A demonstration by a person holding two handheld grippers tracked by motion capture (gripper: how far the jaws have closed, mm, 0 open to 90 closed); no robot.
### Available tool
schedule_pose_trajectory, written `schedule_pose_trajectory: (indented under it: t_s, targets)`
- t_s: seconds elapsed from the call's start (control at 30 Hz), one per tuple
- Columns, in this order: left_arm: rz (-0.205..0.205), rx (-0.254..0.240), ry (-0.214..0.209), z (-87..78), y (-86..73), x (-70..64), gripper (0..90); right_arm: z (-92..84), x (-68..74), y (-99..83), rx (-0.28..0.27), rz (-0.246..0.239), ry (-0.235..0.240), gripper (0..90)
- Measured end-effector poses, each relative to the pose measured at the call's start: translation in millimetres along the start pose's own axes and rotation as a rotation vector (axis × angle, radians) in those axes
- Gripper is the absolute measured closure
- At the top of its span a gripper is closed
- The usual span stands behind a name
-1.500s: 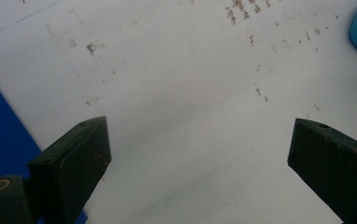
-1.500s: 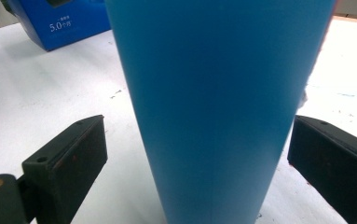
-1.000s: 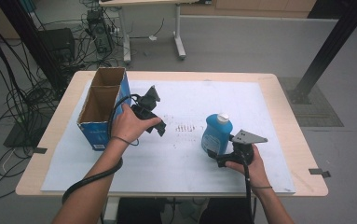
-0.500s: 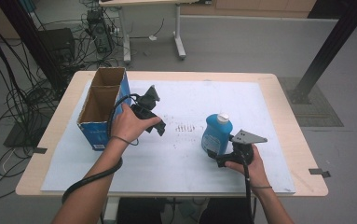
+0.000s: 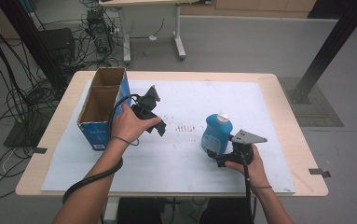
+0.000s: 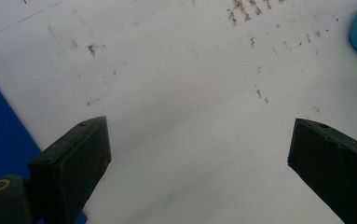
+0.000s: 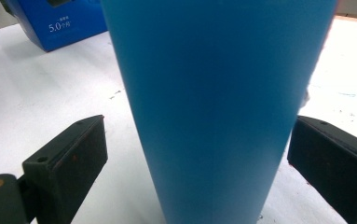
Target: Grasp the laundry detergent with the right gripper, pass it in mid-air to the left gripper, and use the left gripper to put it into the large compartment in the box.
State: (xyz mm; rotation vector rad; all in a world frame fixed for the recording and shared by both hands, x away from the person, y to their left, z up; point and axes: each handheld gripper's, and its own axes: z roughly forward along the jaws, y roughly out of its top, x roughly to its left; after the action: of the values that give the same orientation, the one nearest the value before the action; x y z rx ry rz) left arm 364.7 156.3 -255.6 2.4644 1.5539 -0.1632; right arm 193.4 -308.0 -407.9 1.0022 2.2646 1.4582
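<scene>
Blue bottle stands between the spread right tongs, untouched.

Even, bright overhead light; shadows are soft. The tall blue plastic bottle looms blurred between the right gripper jaws. The high view is slightly grainy.

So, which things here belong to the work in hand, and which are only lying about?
In the work:
- blue bottle, upright between the open jaws of the right gripper
- open blue box, beside the left gripper, which is open with nothing between its jaws

Only lying about:
- white sheet covering the table, with brown specks
- cables on the floor
</scene>
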Motion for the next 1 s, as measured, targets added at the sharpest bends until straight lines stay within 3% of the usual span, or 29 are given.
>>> schedule_pose_trajectory:
  t_s: [0.73,1.0]
  targets:
    - [-0.004,0.004,0.0,1.4,-0.3,0.4,6.2,2.0,-0.3,-2.0,-0.005,0.008,-0.003,4.6]
    - [-0.005,-0.003,0.002,-1.5,-0.2,0.1,6.2,3.7,0.2,-3.7,-0.019,0.005,-0.008,9.5]
